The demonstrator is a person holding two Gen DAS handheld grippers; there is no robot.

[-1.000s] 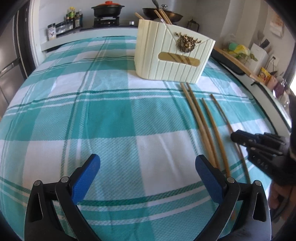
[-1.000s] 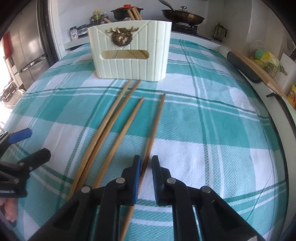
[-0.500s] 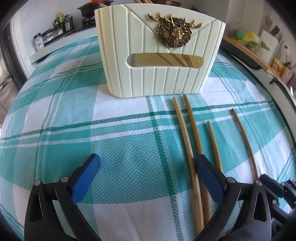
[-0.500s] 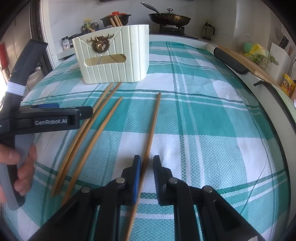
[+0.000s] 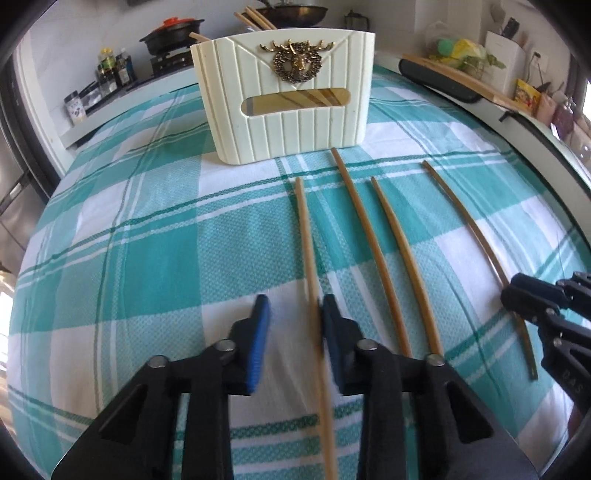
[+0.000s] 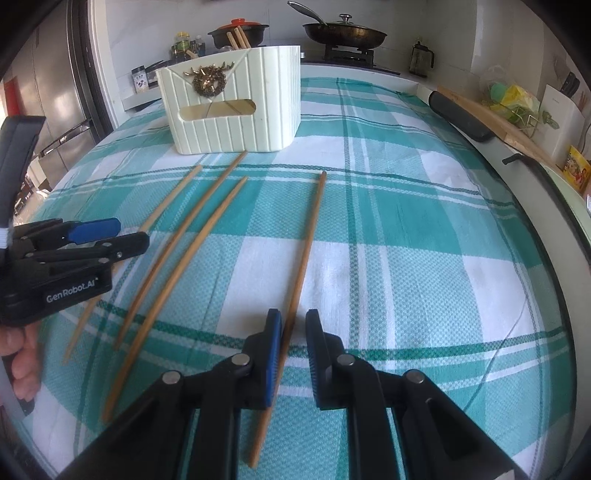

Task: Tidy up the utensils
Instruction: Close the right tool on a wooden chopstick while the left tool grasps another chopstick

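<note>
Several bamboo chopsticks lie on the teal checked cloth in front of a cream utensil holder (image 5: 284,96) with a brass deer emblem, also in the right wrist view (image 6: 229,110). My left gripper (image 5: 295,314) is partly closed around the leftmost chopstick (image 5: 306,243), which touches its right finger; the left pad stands apart. My right gripper (image 6: 293,325) is narrowly open around the rightmost chopstick (image 6: 306,251), which lies against its left pad. Two more chopsticks (image 5: 373,236) lie between. More chopsticks stand in the holder.
A stove with a red-lidded pot (image 6: 238,31) and a frying pan (image 6: 343,35) stands behind the table. Spice jars (image 5: 110,70) sit at back left. A dark pad and wooden board (image 6: 465,118) line the right edge, with clutter beyond.
My left gripper has moved right over the leftmost chopstick and its jaws have closed from wide open to a narrow gap. That chopstick has shifted away from its neighbour. My right gripper has opened slightly.
</note>
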